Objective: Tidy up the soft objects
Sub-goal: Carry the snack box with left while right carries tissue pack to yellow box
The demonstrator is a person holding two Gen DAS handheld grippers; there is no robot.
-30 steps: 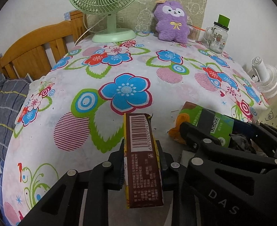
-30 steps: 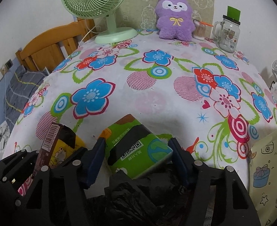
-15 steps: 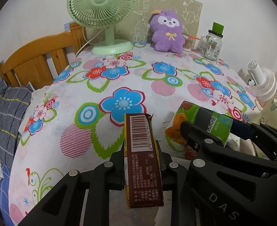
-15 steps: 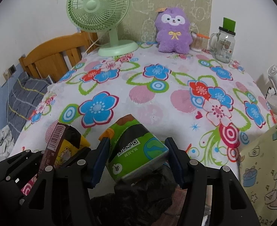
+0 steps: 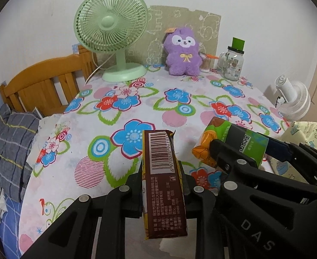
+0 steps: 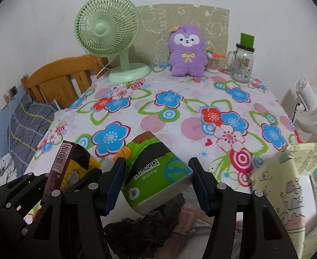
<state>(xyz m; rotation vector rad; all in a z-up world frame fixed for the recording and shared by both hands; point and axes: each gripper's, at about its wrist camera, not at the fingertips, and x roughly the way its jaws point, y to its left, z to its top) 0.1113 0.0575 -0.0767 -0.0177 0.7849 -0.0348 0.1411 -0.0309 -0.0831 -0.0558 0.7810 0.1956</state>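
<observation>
A brown tissue pack (image 5: 163, 183) with a barcode on its upper face was clamped narrow-side between the closed-down jaws of the left gripper (image 5: 161, 180) and was held clear above the near edge of the floral tablecloth (image 5: 180, 99). Just to its right, a green tissue pack (image 6: 156, 172) was gripped between the blue pads (image 6: 113, 185) of the right gripper (image 6: 155, 183), whose jaws stood about half apart around it. A crumpled black bag (image 6: 141, 233) was seen below that pack. At the far edge of the table, a green desk fan (image 5: 113, 32), a purple plush toy (image 5: 183, 51) and a glass jar mug (image 5: 232, 64) were stood upright, well apart from both packs.
</observation>
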